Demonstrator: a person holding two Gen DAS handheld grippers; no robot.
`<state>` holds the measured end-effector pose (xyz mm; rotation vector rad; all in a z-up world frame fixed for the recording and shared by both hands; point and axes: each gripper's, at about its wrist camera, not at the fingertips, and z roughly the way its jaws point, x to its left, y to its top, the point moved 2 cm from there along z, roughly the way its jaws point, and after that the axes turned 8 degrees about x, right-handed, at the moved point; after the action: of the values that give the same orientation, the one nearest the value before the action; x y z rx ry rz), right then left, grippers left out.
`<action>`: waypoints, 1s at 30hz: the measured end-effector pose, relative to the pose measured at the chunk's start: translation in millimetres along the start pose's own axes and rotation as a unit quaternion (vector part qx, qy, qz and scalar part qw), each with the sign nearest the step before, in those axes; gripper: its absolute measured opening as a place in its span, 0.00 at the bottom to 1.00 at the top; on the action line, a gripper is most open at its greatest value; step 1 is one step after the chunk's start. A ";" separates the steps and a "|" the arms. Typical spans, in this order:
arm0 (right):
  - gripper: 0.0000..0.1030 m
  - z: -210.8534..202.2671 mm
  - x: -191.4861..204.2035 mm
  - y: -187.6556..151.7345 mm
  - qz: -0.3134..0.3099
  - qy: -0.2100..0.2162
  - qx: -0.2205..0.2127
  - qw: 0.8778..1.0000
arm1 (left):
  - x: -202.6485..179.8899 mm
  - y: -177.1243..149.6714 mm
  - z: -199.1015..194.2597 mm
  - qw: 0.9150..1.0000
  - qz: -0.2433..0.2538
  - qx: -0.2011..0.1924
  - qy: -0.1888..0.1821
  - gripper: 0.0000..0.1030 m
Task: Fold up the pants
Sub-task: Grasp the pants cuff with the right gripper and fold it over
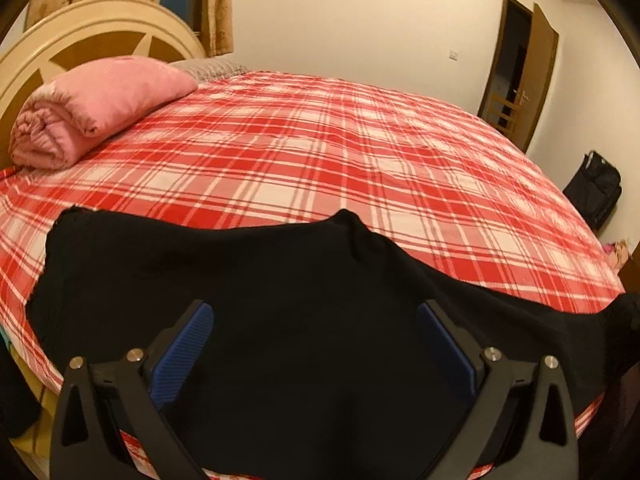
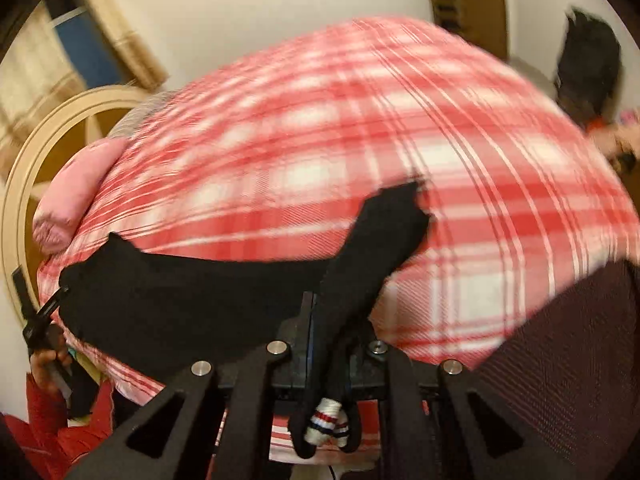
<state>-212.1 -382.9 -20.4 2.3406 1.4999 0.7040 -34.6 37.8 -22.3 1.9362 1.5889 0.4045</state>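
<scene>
Black pants (image 1: 280, 288) lie on the near edge of a bed with a red and white plaid sheet (image 1: 320, 140). My left gripper (image 1: 316, 316) is open, its blue pads (image 1: 188, 340) spread wide just above the black cloth, holding nothing. In the blurred right wrist view my right gripper (image 2: 320, 320) is shut on a bunched part of the pants (image 2: 360, 264), which rises from the jaws; a white striped drawstring end (image 2: 324, 420) hangs below. The rest of the pants (image 2: 180, 292) stretches left across the bed edge. The left gripper (image 2: 40, 320) shows at far left.
A rolled pink quilt (image 1: 92, 108) lies at the head of the bed by a cream and brown headboard (image 1: 80, 40). A black bag (image 1: 596, 188) stands on the floor at right, near a brown door (image 1: 520, 72). A dark red sleeve (image 2: 560, 360) fills the lower right.
</scene>
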 end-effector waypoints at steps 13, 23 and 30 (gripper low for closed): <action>0.09 -3.4 -65.2 -27.1 0.075 -0.190 -0.029 0.979 | -1.2 -12.7 23.8 0.999 0.024 0.038 0.008 1.00; 0.09 25.7 -86.4 -54.4 0.092 -0.170 -0.034 0.981 | 3.5 -27.0 48.0 0.994 0.042 0.077 0.061 1.00; 0.09 -12.5 -23.4 -25.8 0.083 -0.050 -0.090 0.991 | 0.4 -17.9 40.5 0.996 0.037 0.064 0.043 1.00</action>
<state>-246.8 -393.4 -27.9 2.3417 1.1592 0.7172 -25.1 29.9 -64.8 2.1042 1.6373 0.4305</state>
